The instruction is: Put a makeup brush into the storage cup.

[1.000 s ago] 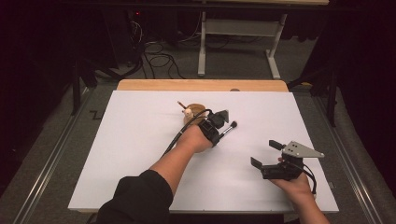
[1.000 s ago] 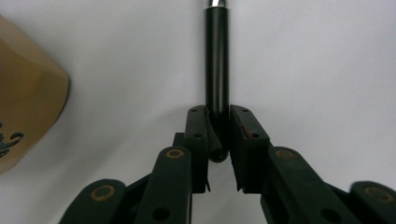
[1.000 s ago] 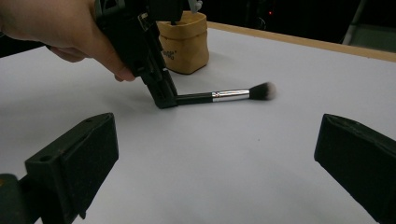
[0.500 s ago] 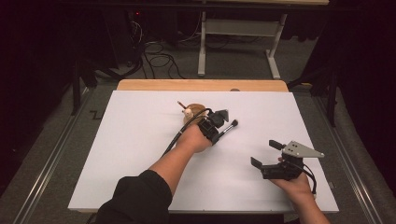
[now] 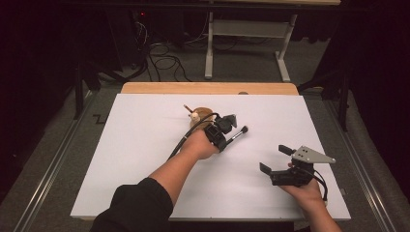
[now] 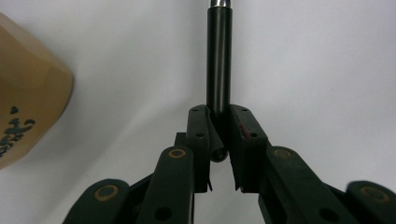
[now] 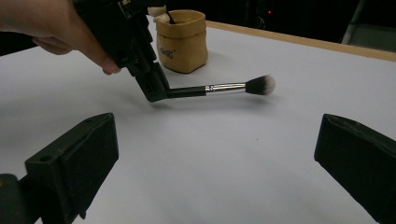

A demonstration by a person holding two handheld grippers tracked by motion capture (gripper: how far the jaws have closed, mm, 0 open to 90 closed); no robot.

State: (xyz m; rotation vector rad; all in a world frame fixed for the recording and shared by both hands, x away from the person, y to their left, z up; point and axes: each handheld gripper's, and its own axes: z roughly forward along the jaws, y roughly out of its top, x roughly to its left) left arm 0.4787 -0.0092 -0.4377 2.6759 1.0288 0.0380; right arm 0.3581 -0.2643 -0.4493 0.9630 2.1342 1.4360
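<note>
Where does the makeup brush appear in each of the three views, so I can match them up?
High view: makeup brush just right of centre, sticking out of the left gripper.
Left gripper view: its black handle runs up from the shut jaws to the top edge.
Right gripper view: upper middle, lying nearly level, tuft at its right end.
Shared landmark: the tan pouch beside the brush.

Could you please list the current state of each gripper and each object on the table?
Left gripper: shut on the brush handle.
Right gripper: open, nothing between its jaws.
Makeup brush: held by its handle end, roughly level, bristles lifted just off the table.
Tan pouch: upright, open at the top, with things standing in it.
Table: covered by a white sheet.
</note>
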